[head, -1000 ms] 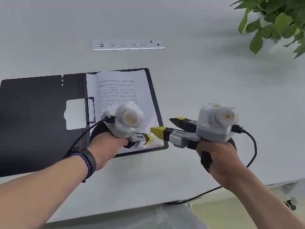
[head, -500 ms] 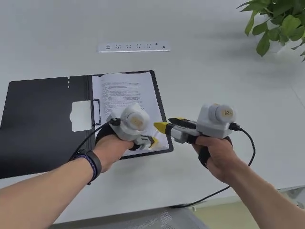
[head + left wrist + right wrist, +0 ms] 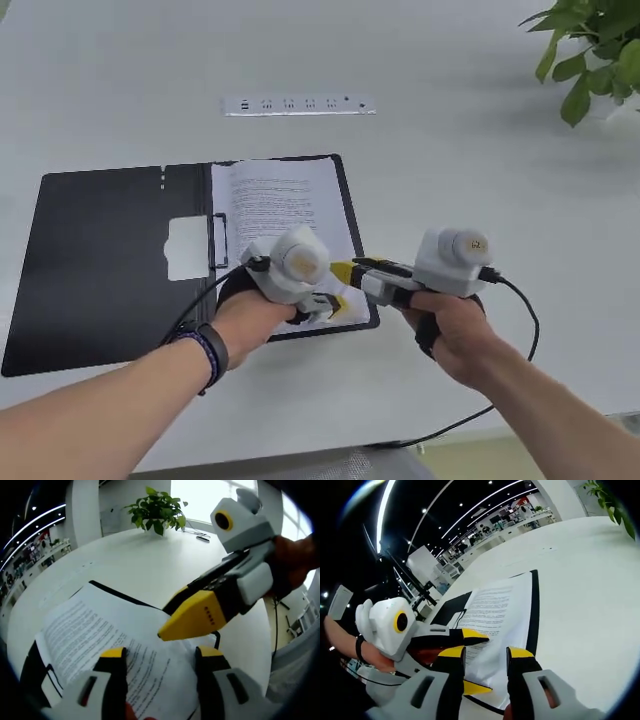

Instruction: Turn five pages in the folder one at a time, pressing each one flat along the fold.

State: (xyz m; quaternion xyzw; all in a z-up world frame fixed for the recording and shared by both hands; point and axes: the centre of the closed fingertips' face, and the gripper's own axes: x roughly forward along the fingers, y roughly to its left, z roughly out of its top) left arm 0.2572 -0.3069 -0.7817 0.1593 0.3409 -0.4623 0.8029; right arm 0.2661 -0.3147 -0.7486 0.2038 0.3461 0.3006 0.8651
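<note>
A black folder (image 3: 100, 260) lies open on the white table, with printed pages (image 3: 285, 205) clipped on its right half. My left gripper (image 3: 325, 305) hovers open over the lower right corner of the top page (image 3: 90, 630), its yellow tips spread above the paper. My right gripper (image 3: 347, 271) reaches in from the right, open, with nothing between its jaws. Its yellow tip (image 3: 192, 615) points at the page just ahead of the left jaws. In the right gripper view my right gripper (image 3: 486, 654) faces the page (image 3: 495, 615), and the left gripper (image 3: 472, 636) crosses from the left.
A white power strip (image 3: 298, 105) lies beyond the folder. A potted plant (image 3: 595, 50) stands at the far right corner. The right gripper's cable (image 3: 520, 310) trails off toward the table's near edge. Bare table (image 3: 500, 180) extends to the right of the folder.
The head camera has shifted, so the folder sits further right in the picture. The right gripper's tip has edged a little further over the page corner, closer to the left gripper.
</note>
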